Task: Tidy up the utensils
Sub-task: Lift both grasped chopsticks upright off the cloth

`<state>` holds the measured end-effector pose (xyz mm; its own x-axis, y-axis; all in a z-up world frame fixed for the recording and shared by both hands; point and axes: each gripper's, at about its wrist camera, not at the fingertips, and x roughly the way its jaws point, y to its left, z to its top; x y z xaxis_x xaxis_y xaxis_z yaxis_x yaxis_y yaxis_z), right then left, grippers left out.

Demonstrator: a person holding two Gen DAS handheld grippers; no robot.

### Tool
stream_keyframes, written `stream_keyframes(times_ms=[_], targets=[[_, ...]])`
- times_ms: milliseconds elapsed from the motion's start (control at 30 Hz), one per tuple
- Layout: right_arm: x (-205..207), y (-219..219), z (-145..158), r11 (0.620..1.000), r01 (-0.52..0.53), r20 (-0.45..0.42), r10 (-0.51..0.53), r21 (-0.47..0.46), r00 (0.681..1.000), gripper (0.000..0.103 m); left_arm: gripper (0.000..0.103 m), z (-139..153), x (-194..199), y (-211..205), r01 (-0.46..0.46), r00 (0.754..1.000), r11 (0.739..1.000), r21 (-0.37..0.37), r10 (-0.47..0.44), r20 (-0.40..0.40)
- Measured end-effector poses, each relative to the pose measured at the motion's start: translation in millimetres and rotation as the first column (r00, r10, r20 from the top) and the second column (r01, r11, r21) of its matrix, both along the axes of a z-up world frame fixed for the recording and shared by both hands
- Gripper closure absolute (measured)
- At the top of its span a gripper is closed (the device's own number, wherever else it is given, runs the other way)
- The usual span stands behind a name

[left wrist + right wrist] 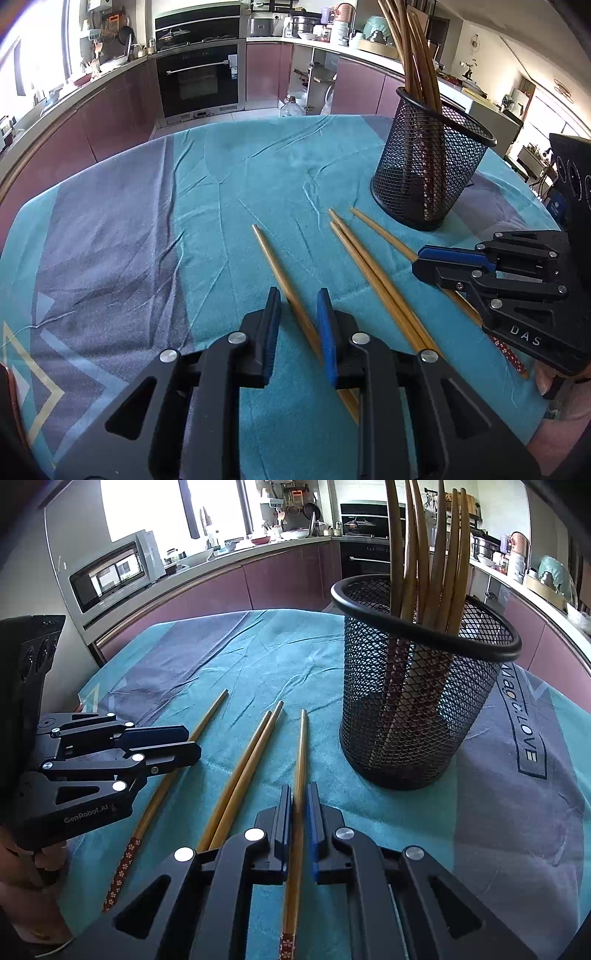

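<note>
Four wooden chopsticks lie on the teal tablecloth (221,166) in front of a black mesh holder (424,177) (406,709) that has several chopsticks standing in it. My left gripper (299,295) (194,744) straddles the leftmost chopstick (269,251) (210,716). Its jaws stand a little apart, with a gap showing beside the stick. My right gripper (299,794) (417,260) is shut on the rightmost chopstick (303,746) (380,230), which rests on the cloth. A pair of chopsticks (365,262) (251,749) lies untouched between the two grippers.
The holder stands at the table's far right, close to my right gripper. Purple cabinets, an oven (199,81) and cluttered counters ring the table. A person's hand (22,886) holds the left gripper's handle. Open cloth stretches to the left (110,240).
</note>
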<state>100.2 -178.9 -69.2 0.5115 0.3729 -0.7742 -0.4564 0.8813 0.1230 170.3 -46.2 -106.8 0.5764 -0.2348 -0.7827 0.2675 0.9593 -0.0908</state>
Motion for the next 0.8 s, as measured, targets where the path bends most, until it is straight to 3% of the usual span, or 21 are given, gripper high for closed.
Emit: stream_keyframes(times_ms=[67,167,500,567,800], targets=[[0,-3,1,1.000,0.005,-0.003,-0.005,0.019,1.000,0.098,0.090,0,0,0,-0.005,1.000,1.000,-0.009,0.005,-0.002],[-3,-10,6,0.999,0.009,0.007,-0.009,0.039,1.000,0.098,0.093,1,0,3,-0.014,1.000,0.999,-0.037,0.014,-0.009],[-19,-28,32,0.990,0.000,0.050,-0.007,0.138,0.999,0.098,0.096,20,-11,7,0.006,1.000,0.996,-0.094,-0.004,0.026],[-21,-32,38,0.988,0.003,0.058,-0.012,0.157,0.998,0.098,0.101,26,-15,8,0.013,0.999,0.994,-0.107,-0.009,0.039],[-29,-47,55,0.977,0.015,0.101,-0.037,0.210,0.994,0.098,0.101,57,-30,12,0.061,0.994,0.983,-0.172,-0.044,0.099]])
